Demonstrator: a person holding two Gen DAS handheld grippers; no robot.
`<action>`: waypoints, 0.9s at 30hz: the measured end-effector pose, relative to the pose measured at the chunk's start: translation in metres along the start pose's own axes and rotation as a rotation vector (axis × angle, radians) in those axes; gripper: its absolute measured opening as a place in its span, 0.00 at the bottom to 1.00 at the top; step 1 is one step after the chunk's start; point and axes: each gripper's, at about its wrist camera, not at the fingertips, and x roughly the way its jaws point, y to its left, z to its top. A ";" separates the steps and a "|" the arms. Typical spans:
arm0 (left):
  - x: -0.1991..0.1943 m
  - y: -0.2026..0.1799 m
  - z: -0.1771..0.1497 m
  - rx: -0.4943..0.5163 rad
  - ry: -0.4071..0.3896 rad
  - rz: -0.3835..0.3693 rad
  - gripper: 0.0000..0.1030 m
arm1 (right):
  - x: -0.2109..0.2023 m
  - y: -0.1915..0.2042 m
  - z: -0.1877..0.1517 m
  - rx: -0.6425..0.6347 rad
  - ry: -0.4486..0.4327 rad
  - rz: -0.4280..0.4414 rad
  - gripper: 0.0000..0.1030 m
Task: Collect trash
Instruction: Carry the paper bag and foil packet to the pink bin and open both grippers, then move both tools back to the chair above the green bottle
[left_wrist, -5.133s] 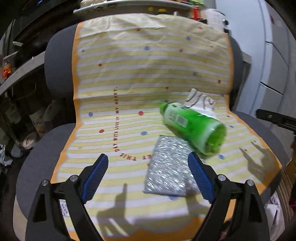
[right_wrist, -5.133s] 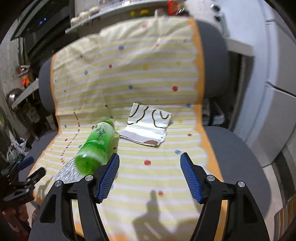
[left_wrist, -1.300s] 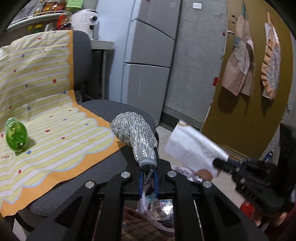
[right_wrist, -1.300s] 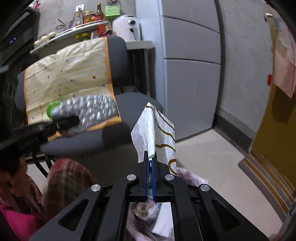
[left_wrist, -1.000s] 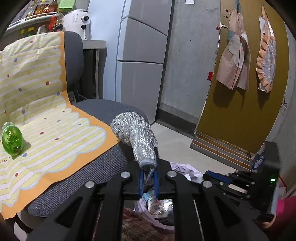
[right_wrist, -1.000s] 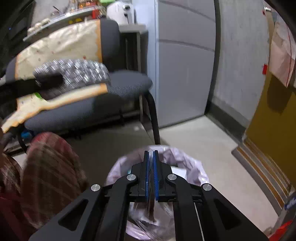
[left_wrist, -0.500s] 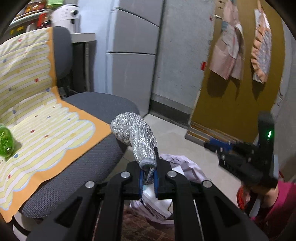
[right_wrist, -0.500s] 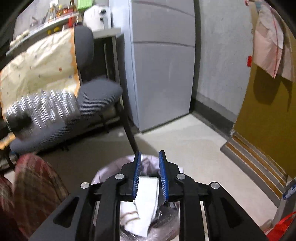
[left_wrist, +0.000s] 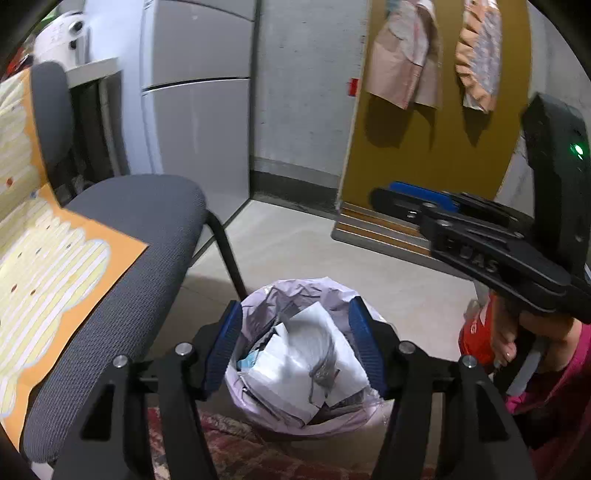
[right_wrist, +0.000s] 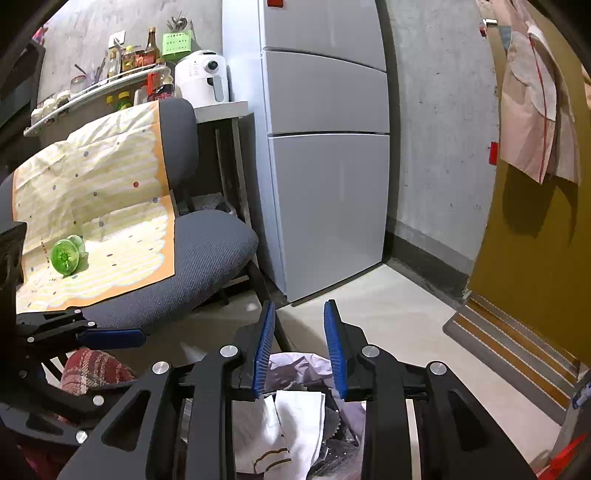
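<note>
Left wrist cam looks steeply down, close over the trash bin (left_wrist: 306, 369) at bottom centre; chair (left_wrist: 140, 236) at frame left, door upper right. Right wrist cam sits higher w/ a flatter angle, facing fridge (right_wrist: 325, 147) at centre, bin (right_wrist: 295, 413) at bottom edge. Both share bin, chair (right_wrist: 207, 251), fridge, door & each other's rig.

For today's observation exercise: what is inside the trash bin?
In the trash bin: white wrappers, a silvery wrapper on top, something blue. Anything deeper is covered.
</note>
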 end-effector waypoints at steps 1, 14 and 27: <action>-0.002 0.005 0.000 -0.021 -0.007 0.006 0.57 | 0.000 0.001 0.001 0.000 -0.001 0.001 0.29; -0.066 0.061 -0.011 -0.171 -0.109 0.260 0.56 | 0.000 0.043 0.018 -0.040 -0.026 0.124 0.30; -0.155 0.161 -0.047 -0.407 -0.127 0.634 0.71 | 0.027 0.164 0.046 -0.209 0.003 0.406 0.54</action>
